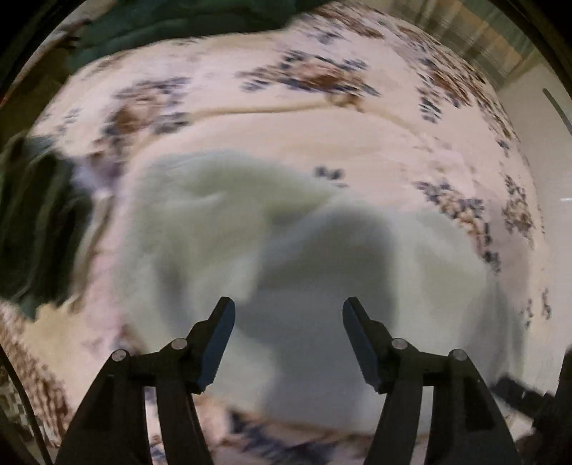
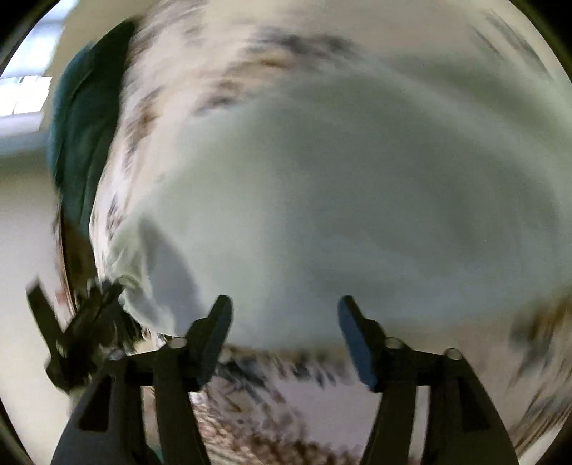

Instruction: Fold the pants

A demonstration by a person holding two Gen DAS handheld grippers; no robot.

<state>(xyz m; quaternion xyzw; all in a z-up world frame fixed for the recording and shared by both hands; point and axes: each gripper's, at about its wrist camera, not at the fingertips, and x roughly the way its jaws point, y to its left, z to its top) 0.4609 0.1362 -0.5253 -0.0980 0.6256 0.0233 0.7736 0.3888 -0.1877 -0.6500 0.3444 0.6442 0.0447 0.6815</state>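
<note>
Pale mint pants (image 1: 214,221) lie spread on a floral bedspread (image 1: 321,121), blurred by motion. My left gripper (image 1: 289,302) hangs above them, pointing steeply down, jaws apart with nothing between the pads; its shadow falls on the cloth. In the right wrist view the same pants (image 2: 339,179) fill most of the picture, with a gathered edge at the lower left. My right gripper (image 2: 284,298) stands open over their near edge, holding nothing. The other gripper (image 2: 71,339) shows as a dark blur at the far left, beside that gathered edge.
Dark green cloth (image 1: 35,221) lies at the left of the bed, with more (image 1: 161,25) at the far edge; it appears teal (image 2: 82,125) in the right wrist view. Pale floor (image 1: 550,179) shows beyond the bed's right side.
</note>
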